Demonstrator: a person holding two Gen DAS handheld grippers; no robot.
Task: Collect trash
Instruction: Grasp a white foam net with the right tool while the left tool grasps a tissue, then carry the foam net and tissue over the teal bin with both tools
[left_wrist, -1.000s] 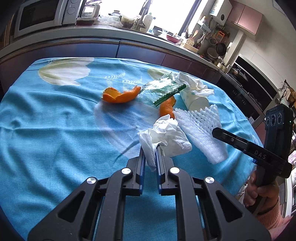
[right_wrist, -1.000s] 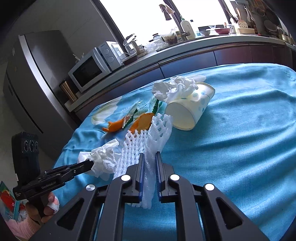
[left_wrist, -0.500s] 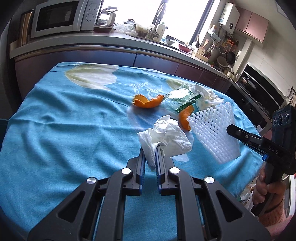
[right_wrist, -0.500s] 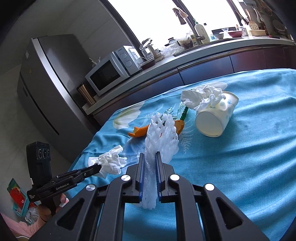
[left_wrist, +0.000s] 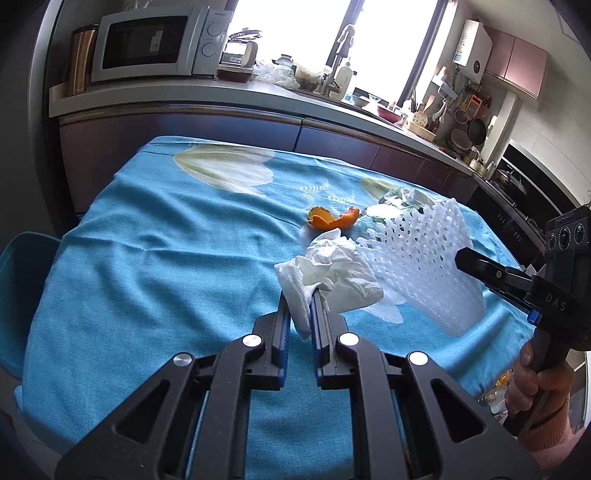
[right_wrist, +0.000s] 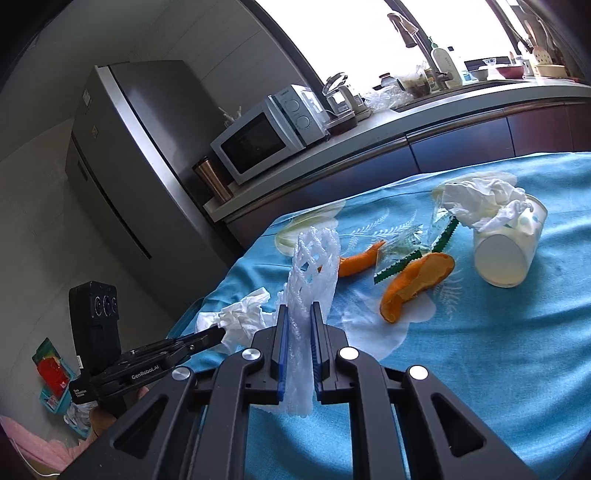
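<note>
My left gripper (left_wrist: 300, 295) is shut on a crumpled white tissue (left_wrist: 336, 271) and holds it above the blue tablecloth (left_wrist: 166, 266). My right gripper (right_wrist: 298, 310) is shut on a white foam fruit net (right_wrist: 312, 266), lifted off the table; the net also shows in the left wrist view (left_wrist: 424, 254). On the cloth lie orange peels (right_wrist: 413, 280) (left_wrist: 330, 218), a clear wrapper with green edges (right_wrist: 410, 251) and a tipped white paper cup (right_wrist: 506, 247) with a tissue (right_wrist: 480, 201) on it. The left gripper and its tissue (right_wrist: 240, 317) show at the lower left of the right wrist view.
A kitchen counter (left_wrist: 229, 96) with a microwave (left_wrist: 151, 46) runs behind the table. A grey fridge (right_wrist: 125, 155) stands left of it. A teal chair (left_wrist: 22, 266) sits at the table's left edge. A bin with trash (right_wrist: 55, 380) is on the floor.
Both grippers have lifted and drawn back from the trash pile, carrying the tissue and the foam net up off the cloth. The rest of the trash has stayed put.
</note>
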